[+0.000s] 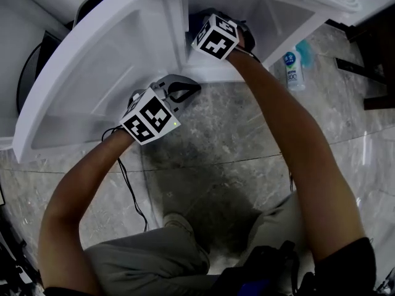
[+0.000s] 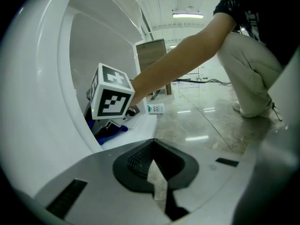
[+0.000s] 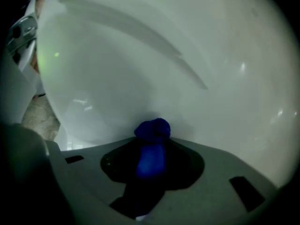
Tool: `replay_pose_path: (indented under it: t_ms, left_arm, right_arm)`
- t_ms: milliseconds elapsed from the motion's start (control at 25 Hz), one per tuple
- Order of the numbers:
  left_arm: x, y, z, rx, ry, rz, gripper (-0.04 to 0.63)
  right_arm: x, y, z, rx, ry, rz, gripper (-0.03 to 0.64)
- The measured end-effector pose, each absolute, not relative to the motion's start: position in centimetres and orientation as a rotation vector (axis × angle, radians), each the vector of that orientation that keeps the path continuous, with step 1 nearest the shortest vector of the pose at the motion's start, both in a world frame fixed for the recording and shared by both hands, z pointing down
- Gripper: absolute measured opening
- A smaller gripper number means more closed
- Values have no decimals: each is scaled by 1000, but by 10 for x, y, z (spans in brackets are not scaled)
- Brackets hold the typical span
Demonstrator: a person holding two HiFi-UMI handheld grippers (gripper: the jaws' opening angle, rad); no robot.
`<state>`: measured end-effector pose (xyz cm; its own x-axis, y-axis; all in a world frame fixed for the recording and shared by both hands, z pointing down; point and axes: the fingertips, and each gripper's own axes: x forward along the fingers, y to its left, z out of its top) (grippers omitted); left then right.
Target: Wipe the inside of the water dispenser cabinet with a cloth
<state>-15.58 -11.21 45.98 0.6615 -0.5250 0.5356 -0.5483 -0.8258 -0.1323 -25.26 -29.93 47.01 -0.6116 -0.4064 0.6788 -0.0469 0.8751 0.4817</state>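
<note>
Blue cloth (image 3: pixel 152 130) clamped in right gripper (image 3: pixel 150 165) inside white cabinet (image 3: pixel 164 69); left gripper (image 2: pixel 157 171) jaws fully together, empty, outside near cabinet door (image 1: pixel 92 60).

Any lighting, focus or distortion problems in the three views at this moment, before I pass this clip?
Right gripper view: dim inside the cabinet, with the blue cloth soft and the corners black. Left gripper view: bright, the ceiling lamp glares and reflects off the floor, and the fisheye bows the cabinet's edge. Head view: clear enough, with a broad shadow on the floor.
</note>
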Motion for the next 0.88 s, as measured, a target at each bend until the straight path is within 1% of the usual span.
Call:
replay_pose_path:
  t_ms: [160, 440, 720, 880]
  left_arm:
    - [-152, -118, 455, 2842, -916, 873, 6]
    - [-146, -115, 461, 2836, -895, 875, 6]
    - [-147, -122, 462, 2836, -910, 896, 6]
    - [-143, -120, 464, 2838, -893, 910, 6]
  right_arm:
    - [-248, -280, 473, 186, -2136, -591, 117]
    - [-257, -305, 474, 330, -2158, -505, 117]
    - [-245, -267, 475, 117, -2079, -670, 117]
    - [-249, -280, 479, 153, -2067, -684, 117]
